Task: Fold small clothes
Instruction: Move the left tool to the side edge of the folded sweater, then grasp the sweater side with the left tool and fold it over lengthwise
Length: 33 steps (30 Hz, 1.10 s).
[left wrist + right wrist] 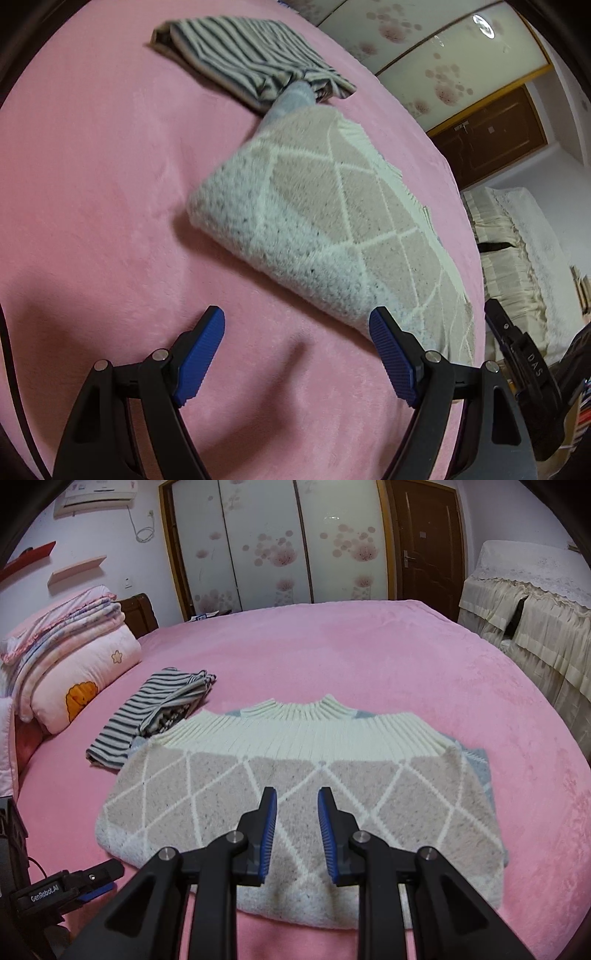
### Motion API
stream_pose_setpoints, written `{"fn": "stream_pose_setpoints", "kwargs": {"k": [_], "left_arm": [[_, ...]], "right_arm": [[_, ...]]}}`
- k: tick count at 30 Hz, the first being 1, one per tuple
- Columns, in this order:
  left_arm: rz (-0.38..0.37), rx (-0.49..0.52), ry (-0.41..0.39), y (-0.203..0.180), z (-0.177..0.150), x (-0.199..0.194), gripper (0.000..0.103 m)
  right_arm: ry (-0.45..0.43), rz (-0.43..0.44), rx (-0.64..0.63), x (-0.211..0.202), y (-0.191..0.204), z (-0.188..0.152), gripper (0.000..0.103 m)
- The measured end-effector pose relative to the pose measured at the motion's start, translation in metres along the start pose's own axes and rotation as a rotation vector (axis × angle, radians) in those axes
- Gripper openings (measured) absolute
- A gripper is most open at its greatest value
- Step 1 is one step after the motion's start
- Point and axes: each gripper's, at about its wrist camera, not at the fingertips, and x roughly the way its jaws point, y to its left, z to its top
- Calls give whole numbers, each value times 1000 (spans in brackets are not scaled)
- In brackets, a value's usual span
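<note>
Both views are evenly lit by soft indoor light with a pinkish cast. A ceiling lamp shows as a bright glare spot (484, 26) on the glossy wardrobe (266, 542). Soft shadows fall on the bed (92, 184) beneath the left fingers (201, 360). Fisheye distortion bends the bed's edge and the walls, and dark vignetting fills the corners. The sweater (332, 229) looks slightly blurred in the left view; the right view is sharper.

Pink bed (369, 657): sweater (295, 794), striped top (147, 709), pillows (74, 672).
</note>
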Motion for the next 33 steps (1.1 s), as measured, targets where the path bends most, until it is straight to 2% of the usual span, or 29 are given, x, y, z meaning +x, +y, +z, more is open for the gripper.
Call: {"fn": "stream_pose_setpoints", "kwargs": {"k": [4, 11, 23, 26, 29, 30, 33], "left_arm": [[-35, -28, -25, 5, 2, 13, 80], [-122, -57, -83, 6, 6, 36, 88], [-241, -137, -147, -3, 51, 72, 88], [-242, -151, -146, -7, 61, 80, 76], [-220, -161, -138, -8, 68, 83, 58], [-205, -157, -134, -9, 70, 85, 45], [-175, -118, -143, -11, 75, 80, 30]], "right_arm": [[6, -1, -9, 7, 4, -3, 23], [20, 3, -19, 19, 8, -7, 23], [19, 0, -27, 37, 5, -7, 23], [13, -8, -27, 44, 3, -5, 22], [24, 3, -38, 55, 5, -1, 13], [29, 8, -44, 60, 7, 1, 11], [34, 13, -62, 70, 15, 4, 10]]}}
